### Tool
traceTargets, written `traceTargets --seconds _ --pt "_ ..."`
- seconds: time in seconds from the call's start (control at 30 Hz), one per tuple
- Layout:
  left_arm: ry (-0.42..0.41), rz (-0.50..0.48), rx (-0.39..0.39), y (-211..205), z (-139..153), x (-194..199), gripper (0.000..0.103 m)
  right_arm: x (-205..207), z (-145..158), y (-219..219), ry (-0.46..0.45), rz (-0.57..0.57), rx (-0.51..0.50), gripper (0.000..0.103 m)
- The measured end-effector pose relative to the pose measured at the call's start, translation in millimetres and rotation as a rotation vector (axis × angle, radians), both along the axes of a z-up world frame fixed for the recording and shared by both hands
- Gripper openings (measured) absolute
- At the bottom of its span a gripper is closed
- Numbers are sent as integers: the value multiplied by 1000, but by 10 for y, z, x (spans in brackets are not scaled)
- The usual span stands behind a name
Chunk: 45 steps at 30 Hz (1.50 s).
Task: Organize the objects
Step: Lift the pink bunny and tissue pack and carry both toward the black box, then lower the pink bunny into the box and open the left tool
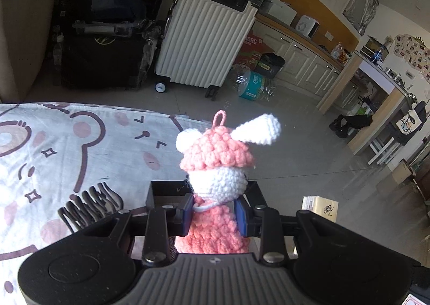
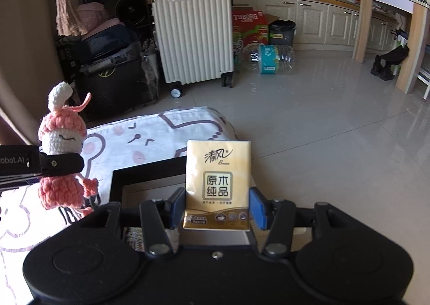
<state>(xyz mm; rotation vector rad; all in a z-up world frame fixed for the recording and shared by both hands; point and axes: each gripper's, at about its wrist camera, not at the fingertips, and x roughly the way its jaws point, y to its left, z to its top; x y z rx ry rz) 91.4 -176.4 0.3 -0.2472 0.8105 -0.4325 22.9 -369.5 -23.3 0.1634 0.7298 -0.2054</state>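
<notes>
Fingers first: on my left gripper [image 1: 215,215] the two blue pads pinch one pink-and-white crocheted yarn bunny doll [image 1: 216,170] at the neck, just under its white head. On my right gripper [image 2: 217,207] the blue fingers [image 2: 258,208] clamp one yellow plastic-wrapped pack of tissues [image 2: 218,184] by its two side edges.

Going from largest down: one bed with a white cover printed with brown-outlined cartoon bears [image 1: 67,149] fills the lower left of both views. On it sits one black rectangular open-topped box [image 2: 145,178], directly under and ahead of both grippers; its inside floor is grey.

I see the tissue pack held above the near right part of that box, standing on end, long axis up and down, printed face toward my right camera.

The bunny doll is held upright just left of the pack, above the bed at the box's left edge. Its long axis runs vertical, head up. It has two white ears and one pink hanging loop on top. From the right camera its closed-eye face turns toward the tissue pack; from the left camera I see only the back of its head.
</notes>
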Motion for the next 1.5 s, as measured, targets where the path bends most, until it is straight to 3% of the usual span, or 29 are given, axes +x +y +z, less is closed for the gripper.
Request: traceTargets --seconds 0.43,0.8,0.83,0.93,1.27,1.5 --pt "156 -18 -138 -469 -541 227 34 -60 -94 -330 13 -64 1 52" --pt "316 -36 -65 -735 -1083 348 33 19 -234 -485 45 -75 8 52" --pt "329 -37 -60 -738 -1123 358 34 19 -245 -486 48 -69 8 52" --pt "347 -27 -54 -740 -1204 369 55 38 -275 -469 55 -51 7 52" --pt "345 -38 -51 -696 -1092 357 55 64 -297 -454 60 -32 27 52" --pt "248 -3 -25 -534 -785 339 55 78 -312 -444 57 -16 121 52"
